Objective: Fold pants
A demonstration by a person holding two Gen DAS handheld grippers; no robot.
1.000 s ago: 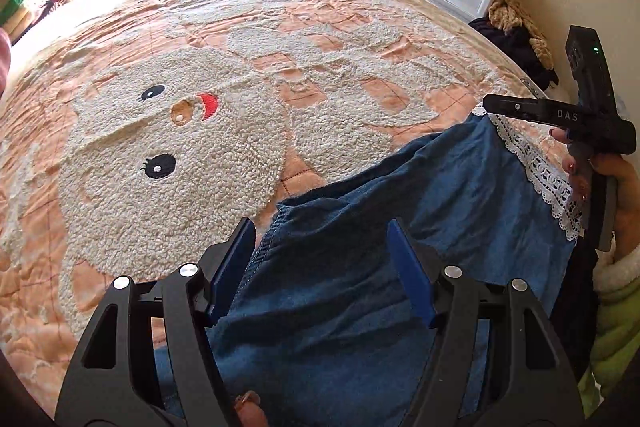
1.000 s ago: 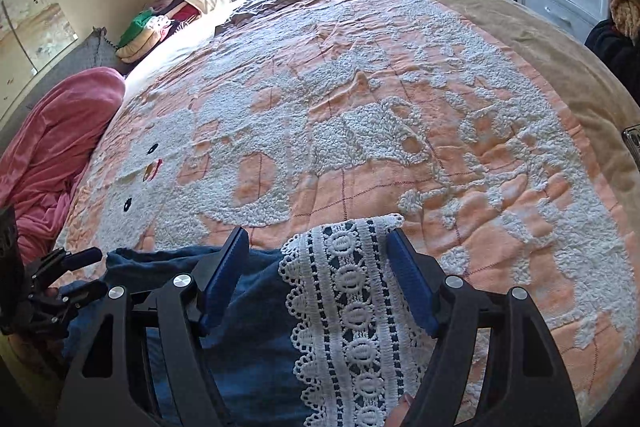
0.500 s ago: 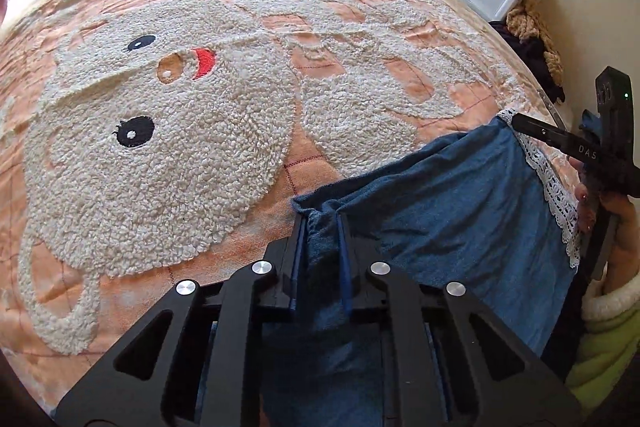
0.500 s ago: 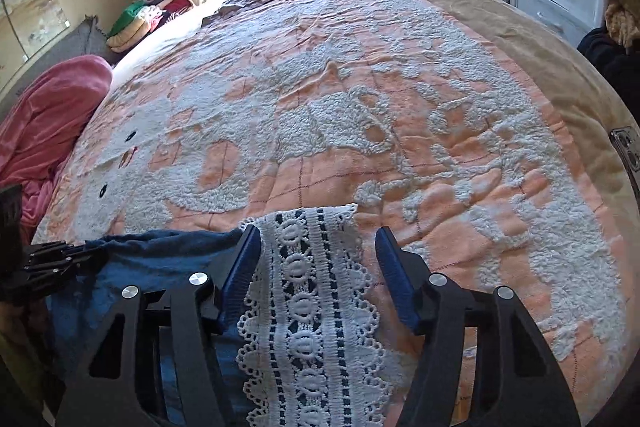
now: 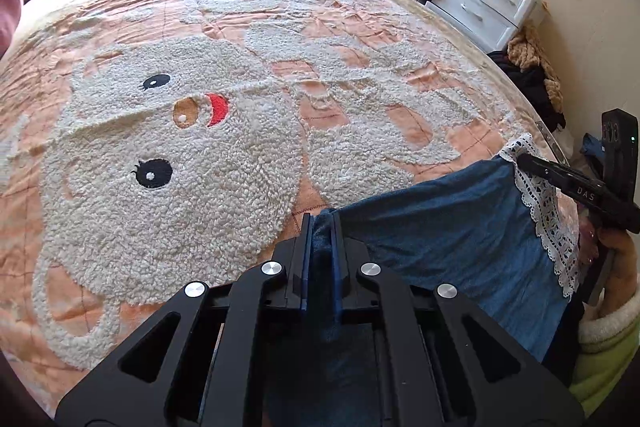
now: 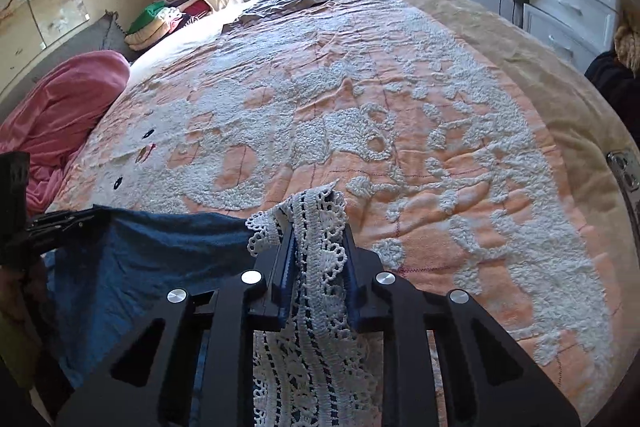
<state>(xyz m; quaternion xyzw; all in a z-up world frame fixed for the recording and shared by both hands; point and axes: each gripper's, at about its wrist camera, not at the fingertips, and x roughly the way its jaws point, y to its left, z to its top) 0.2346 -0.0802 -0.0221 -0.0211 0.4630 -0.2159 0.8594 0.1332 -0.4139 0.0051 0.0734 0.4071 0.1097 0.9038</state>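
Blue denim pants [image 5: 440, 227] with a white lace hem [image 6: 316, 247] are stretched between my two grippers at the near edge of the bed. At the pants' left corner, my left gripper [image 5: 322, 217] is shut on a fold of the denim. My right gripper [image 6: 318, 215] is closing on the lace hem, which is bunched between its blue pads. The left wrist view shows the right gripper [image 5: 524, 161] from the side, held by a hand [image 5: 616, 251] in a green sleeve. The left gripper [image 6: 92, 217] appears at the denim's far left in the right wrist view.
The bed carries an orange quilt [image 5: 180, 187] with a fluffy white cartoon figure. A pink blanket [image 6: 60, 107] is heaped at its left side. White drawers [image 5: 488, 3] and a pile of dark clothes [image 5: 532, 83] stand to the right. Folded clothes [image 6: 160, 23] lie by the window.
Both grippers went from wide open to closed: the left on the denim corner, the right onto the lace hem. The fabric has gathered into bunches between the pads.
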